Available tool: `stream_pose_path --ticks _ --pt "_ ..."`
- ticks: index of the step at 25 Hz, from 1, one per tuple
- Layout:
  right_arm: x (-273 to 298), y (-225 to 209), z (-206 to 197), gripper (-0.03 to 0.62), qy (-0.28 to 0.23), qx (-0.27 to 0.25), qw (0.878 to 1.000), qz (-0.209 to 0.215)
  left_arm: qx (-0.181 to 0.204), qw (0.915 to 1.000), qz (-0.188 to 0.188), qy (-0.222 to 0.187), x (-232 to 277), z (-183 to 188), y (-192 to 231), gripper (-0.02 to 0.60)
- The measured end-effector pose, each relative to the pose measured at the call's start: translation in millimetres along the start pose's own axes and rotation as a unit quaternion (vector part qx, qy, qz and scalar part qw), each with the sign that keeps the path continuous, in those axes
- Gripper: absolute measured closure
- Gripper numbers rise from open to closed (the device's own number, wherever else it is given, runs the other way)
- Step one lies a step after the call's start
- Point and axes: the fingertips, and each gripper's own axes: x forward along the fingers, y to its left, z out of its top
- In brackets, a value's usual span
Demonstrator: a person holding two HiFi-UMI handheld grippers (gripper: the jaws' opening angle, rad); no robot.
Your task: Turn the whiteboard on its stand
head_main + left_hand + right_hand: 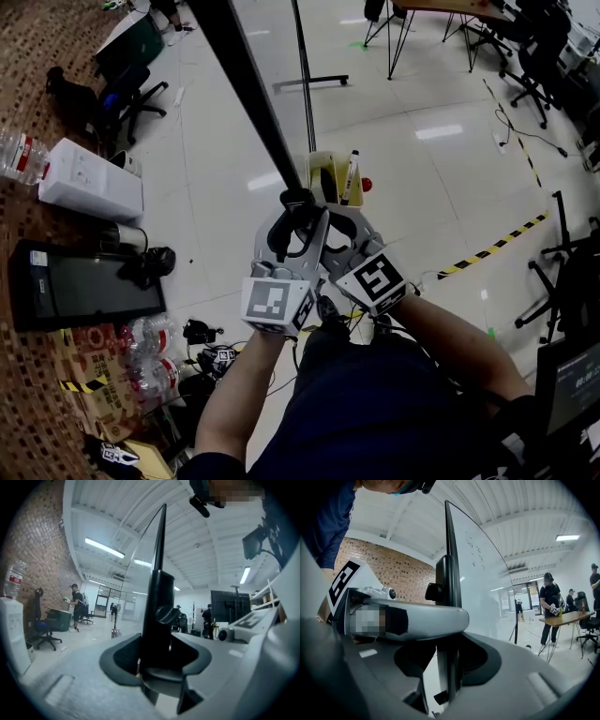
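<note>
Glossy white floor (441,103) fills most of the head view, with a strip of black-and-yellow tape (494,247) toward its right edge. The whiteboard (246,82) is seen almost edge-on - a dark bar slanting from the top edge of the head view down to the middle; the right gripper view shows its white face (476,559) with faint writing. Its stand (303,80) is a thin dark post rising from a flat foot on the floor behind the board. Left tongs (289,217) are clenched on the whiteboard's black frame at its near end, the frame piece filling the gap between the jaws in the left gripper view, a round knob (166,614) just above them. Right tongs (339,225) sit just beside the left pair, touching or nearly so, also clamped on the board's edge - the thin frame runs upright between the jaws in the right gripper view. Just beyond both tongs a yellow tray (322,161) hangs by the board, a marker pen (349,176) standing in it.
</note>
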Motion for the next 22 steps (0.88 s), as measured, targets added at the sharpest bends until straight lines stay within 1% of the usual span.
stream_pose_path --ticks 2,5,8,12,16,22 --pt "-4.0 10.0 -2.2 0.436 0.001 -0.001 1.0 0.013 -0.004 0.9997 0.022 -0.003 -10.0 -0.8 -0.8 0.385" --pt "-9.1 20.1 -5.0 0.436 0.006 -0.002 0.999 0.033 0.002 0.9989 0.046 -0.009 -19.2 -6.1 -2.3 0.384" --pt "-16.7 33.5 -10.1 0.434 0.009 0.001 0.999 0.047 0.007 0.998 0.062 -0.004 -32.0 -11.5 -7.3 0.383" --pt "-21.9 48.3 -12.1 0.434 0.006 0.001 0.998 0.057 0.016 0.9974 0.07 -0.001 -46.5 -13.6 -10.2 0.379" --pt "-26.5 49.9 -14.3 0.436 0.0 0.002 0.998 0.059 0.017 0.9972 0.072 -0.003 -48.6 -16.5 -14.4 0.377" --pt "-23.8 59.1 -20.0 0.437 0.007 0.003 0.999 0.042 -0.011 0.998 0.058 -0.024 -59.8 -20.7 -9.0 0.379"
